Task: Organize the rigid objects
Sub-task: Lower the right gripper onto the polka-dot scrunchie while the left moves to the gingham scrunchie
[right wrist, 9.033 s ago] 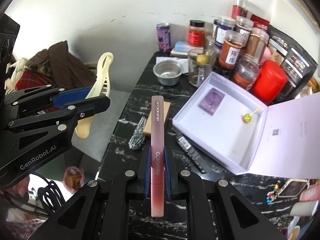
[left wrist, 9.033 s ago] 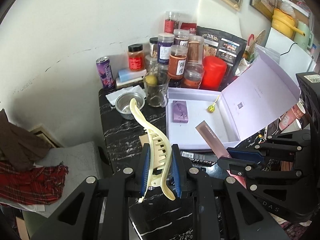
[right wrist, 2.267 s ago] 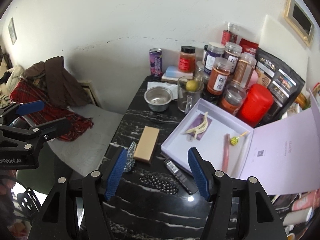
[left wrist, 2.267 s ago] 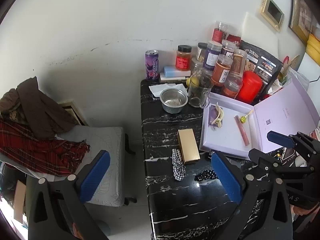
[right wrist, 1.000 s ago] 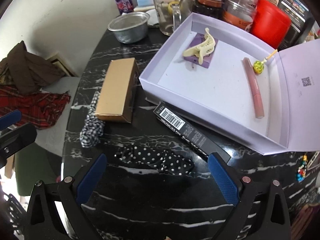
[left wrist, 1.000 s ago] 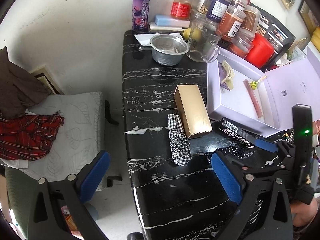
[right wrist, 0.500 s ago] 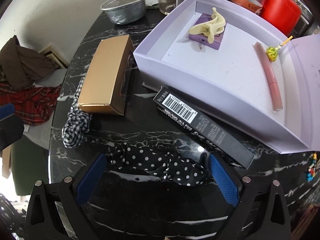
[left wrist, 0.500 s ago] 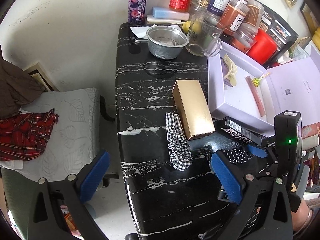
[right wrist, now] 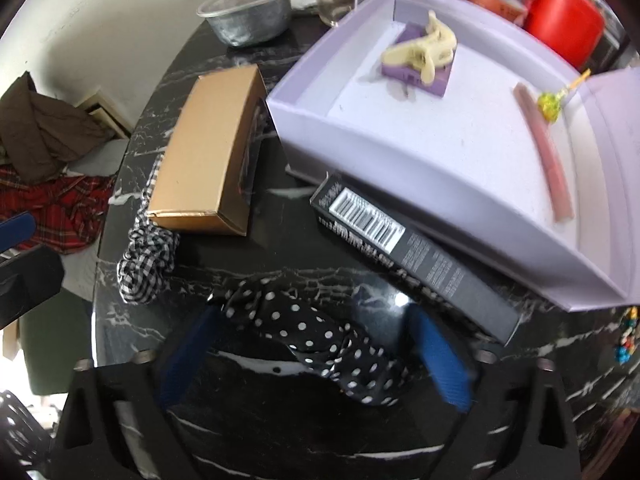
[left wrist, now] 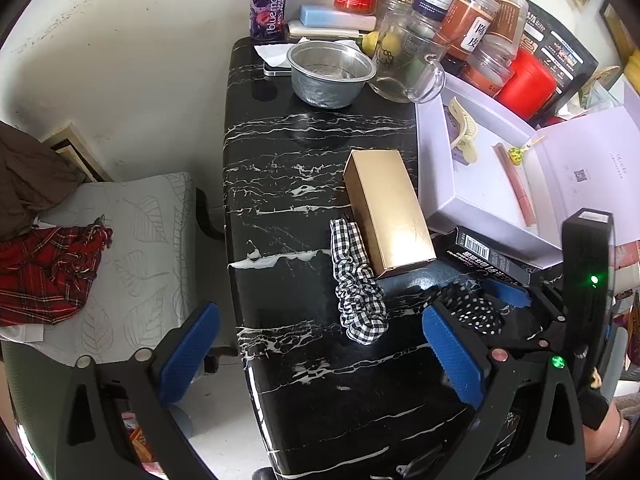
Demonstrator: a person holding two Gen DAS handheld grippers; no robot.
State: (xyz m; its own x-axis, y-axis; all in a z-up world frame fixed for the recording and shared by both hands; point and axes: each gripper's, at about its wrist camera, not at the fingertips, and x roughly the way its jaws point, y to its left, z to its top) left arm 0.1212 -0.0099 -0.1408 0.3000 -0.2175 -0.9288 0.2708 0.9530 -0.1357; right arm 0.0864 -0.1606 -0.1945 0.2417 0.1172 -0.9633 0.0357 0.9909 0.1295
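Observation:
On the black marble table (left wrist: 280, 168) lie a gold box (left wrist: 388, 212), a checked scrunchie (left wrist: 356, 280) and a black barcode box (left wrist: 488, 256). The open lilac box (right wrist: 400, 184) holds a cream hair claw (right wrist: 424, 48) and a pink tube (right wrist: 548, 152). My right gripper (right wrist: 312, 314) points down over a polka-dot scrunchie (right wrist: 320, 340). Its jaws are closing with the scrunchie between them, and the pads stand just clear of the fabric. My left gripper (left wrist: 320, 320) hangs wide open above the checked scrunchie, holding nothing.
At the table's far end stand a steel bowl (left wrist: 328, 72), a glass mug (left wrist: 404, 68), a purple can (left wrist: 268, 0), several spice jars and a red canister (left wrist: 524, 84). Left of the table a chair carries red plaid cloth (left wrist: 48, 272).
Both grippers have sunk closer to the table. The right gripper's jaws have narrowed around the polka-dot scrunchie. The left jaws stay wide.

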